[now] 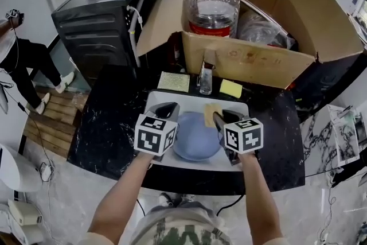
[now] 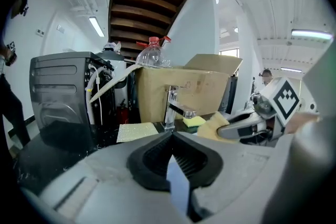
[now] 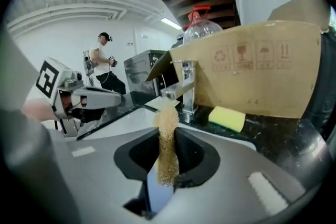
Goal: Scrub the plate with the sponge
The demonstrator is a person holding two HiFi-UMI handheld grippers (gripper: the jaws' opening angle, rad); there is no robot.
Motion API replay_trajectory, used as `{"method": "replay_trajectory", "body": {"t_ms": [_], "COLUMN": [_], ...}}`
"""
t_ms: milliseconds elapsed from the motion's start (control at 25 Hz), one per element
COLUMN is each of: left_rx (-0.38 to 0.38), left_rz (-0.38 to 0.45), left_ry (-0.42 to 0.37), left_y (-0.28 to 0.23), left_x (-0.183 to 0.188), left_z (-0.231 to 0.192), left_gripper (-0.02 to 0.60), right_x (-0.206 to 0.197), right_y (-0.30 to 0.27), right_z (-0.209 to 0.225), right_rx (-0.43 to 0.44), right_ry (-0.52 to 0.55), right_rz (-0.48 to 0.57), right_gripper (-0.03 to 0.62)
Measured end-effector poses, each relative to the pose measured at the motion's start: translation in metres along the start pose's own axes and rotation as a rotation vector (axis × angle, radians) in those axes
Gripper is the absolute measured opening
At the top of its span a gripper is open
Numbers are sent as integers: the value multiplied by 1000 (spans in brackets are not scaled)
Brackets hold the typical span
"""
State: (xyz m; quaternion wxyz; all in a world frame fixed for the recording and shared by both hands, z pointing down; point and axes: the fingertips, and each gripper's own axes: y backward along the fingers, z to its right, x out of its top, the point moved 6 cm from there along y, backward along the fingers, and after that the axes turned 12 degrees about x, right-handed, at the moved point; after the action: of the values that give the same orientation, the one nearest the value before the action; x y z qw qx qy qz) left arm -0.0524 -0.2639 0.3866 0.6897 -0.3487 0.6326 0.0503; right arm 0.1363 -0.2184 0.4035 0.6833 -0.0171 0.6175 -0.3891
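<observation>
Your left gripper (image 1: 167, 114) is clamped tight on the thin rim of the round, smooth blue plate (image 1: 195, 140) in the white rectangular sink (image 1: 172, 96), while your right gripper (image 1: 218, 119) pinches a flat, coarse-grained tan sponge (image 1: 210, 112) by the plate's far rim.

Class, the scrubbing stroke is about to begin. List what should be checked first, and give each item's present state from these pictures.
1. Right gripper is shut on the tan sponge: ok.
2. Left gripper is clamped on the rim of the blue plate: ok.
3. Plate is held over the white sink: ok.
4. Sponge is in contact with the plate's face: cannot tell.
5. Water is running from the faucet: cannot tell.
6. Spare yellow sponge lies on the counter, outside the sink: ok.
</observation>
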Motion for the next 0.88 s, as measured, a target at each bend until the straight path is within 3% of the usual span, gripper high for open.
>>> {"method": "replay_trajectory", "body": {"t_ms": [400,880], "left_rx": [21,63], "left_rz": [44,58], "left_ry": [-26,-17], "left_y": [9,15], "left_x": [22,21], "left_z": [0,-11], "left_gripper": [-2,-2], "right_x": [41,52], "right_y": [46,53], "right_z": [-6,-14], "right_rx": [-128,-192], "right_ry": [85,156], "right_rz": [224,299], "right_gripper": [69,66]}}
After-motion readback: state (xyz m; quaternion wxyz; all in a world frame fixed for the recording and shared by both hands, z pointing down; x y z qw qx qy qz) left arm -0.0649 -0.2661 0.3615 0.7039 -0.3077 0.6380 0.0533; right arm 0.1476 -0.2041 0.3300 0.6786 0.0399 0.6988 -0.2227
